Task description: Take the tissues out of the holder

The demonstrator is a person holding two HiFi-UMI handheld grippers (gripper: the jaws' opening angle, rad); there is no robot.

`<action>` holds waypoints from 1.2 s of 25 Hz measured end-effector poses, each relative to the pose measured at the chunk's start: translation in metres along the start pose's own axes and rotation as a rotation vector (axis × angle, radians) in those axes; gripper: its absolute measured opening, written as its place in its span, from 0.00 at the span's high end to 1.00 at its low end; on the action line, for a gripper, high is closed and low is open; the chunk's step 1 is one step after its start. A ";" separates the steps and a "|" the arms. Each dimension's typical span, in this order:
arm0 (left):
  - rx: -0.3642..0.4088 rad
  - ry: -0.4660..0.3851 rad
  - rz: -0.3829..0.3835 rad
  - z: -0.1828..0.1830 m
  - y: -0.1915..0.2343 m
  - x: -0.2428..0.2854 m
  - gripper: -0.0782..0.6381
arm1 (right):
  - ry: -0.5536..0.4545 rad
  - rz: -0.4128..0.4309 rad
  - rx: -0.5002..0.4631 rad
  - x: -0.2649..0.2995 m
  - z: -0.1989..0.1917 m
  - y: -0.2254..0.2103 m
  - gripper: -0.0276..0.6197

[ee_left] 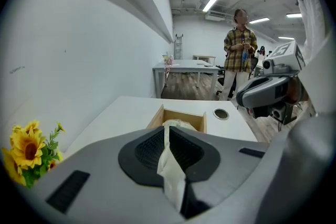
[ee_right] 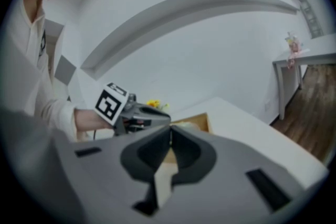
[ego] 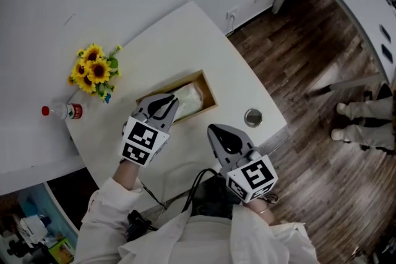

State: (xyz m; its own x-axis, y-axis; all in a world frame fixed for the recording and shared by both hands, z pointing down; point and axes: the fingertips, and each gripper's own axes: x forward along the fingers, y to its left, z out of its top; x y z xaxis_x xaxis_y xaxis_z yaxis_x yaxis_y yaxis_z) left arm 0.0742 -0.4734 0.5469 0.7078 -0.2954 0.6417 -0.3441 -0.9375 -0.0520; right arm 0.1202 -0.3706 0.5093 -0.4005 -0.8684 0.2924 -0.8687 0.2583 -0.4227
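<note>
The white tissue sheet (ee_left: 171,168) was pinched in the left gripper (ego: 168,102), just above the pale tissue stack (ego: 190,97) in the open light wooden holder (ego: 209,88), so extraction appeared underway, next requiring a straight lift clear; the right gripper (ego: 215,131) hung nearby, jaws together, empty

text: none legible | bottle (ego: 62,111) red label: print seemingly too small to read
</note>
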 end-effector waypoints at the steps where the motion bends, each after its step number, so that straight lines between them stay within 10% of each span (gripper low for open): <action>1: 0.007 0.008 0.002 -0.002 0.000 0.001 0.84 | 0.000 -0.003 0.002 -0.001 0.000 -0.001 0.94; 30: 0.116 0.116 0.049 -0.026 0.004 0.021 0.72 | 0.009 -0.020 0.022 -0.007 -0.003 -0.011 0.94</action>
State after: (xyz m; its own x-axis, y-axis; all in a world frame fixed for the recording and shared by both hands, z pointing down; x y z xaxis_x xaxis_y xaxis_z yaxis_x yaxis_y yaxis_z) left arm 0.0717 -0.4789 0.5803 0.6137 -0.3248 0.7197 -0.2985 -0.9393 -0.1693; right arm 0.1317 -0.3657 0.5146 -0.3857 -0.8695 0.3086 -0.8699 0.2312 -0.4357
